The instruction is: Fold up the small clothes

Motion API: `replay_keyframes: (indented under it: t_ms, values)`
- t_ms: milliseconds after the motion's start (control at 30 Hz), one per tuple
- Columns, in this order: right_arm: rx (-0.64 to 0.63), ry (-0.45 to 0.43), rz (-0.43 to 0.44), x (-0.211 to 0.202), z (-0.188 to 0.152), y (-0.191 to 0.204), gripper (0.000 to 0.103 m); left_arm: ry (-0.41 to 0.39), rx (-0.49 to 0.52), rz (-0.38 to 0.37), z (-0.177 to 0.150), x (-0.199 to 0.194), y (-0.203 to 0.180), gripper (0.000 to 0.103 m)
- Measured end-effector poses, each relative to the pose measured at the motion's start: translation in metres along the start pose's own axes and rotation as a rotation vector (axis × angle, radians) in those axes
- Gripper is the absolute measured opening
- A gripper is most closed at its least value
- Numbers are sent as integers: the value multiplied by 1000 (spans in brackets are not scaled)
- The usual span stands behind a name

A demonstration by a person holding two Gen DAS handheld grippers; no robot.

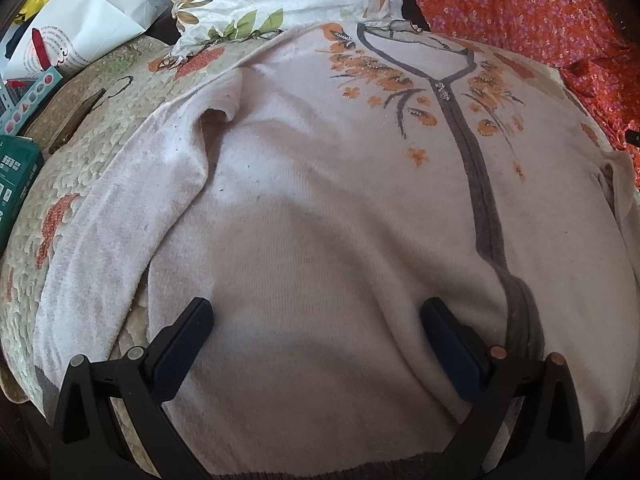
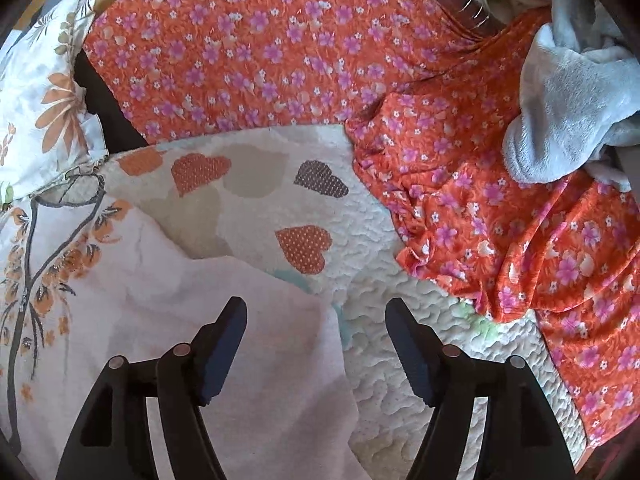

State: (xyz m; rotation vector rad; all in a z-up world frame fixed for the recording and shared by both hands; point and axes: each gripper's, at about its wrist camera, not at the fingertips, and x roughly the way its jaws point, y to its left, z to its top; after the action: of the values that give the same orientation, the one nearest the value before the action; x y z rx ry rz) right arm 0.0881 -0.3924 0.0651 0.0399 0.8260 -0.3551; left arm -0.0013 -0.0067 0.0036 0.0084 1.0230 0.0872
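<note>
Lying limp on the quilt (image 2: pixel 380 240), the soft cardigan (image 1: pixel 320 220) is best pinched at its hem, both the left gripper (image 1: pixel 316 344) and the right gripper (image 2: pixel 316 344) being held wide and empty.

Left wrist view angled steeply down, close over the pale cardigan (image 1: pixel 320 220), collar at 12 o'clock, right wrist view tilted down over the quilt (image 2: pixel 384 240), both sharing cardigan, quilt, orange floral cloth (image 2: pixel 280 48), leaf-print pillow (image 2: pixel 36 92)
</note>
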Motion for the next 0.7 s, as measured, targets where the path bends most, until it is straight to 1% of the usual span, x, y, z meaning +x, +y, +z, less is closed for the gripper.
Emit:
replay_keyframes:
  t_ms: [167,233,433,567,633,700]
  values:
    - [1,-54,13,-9,-2,0,77,18,-7,9,2,1,-1,103]
    - [-5,-71,23,-12,-2,2,81,26,-10,14,3,1,-2,103]
    - [-43,-60,53,-10,-9,11,82,36,-8,19,4,3,-2,103]
    - [-50,-60,95,-14,-15,12,82,42,-13,14,3,3,-1,103]
    - [-38,-54,123,-19,-17,7,82,45,-19,5,4,4,0,103]
    - [3,-16,164,-25,-16,-6,82,41,-24,-4,4,5,1,103]
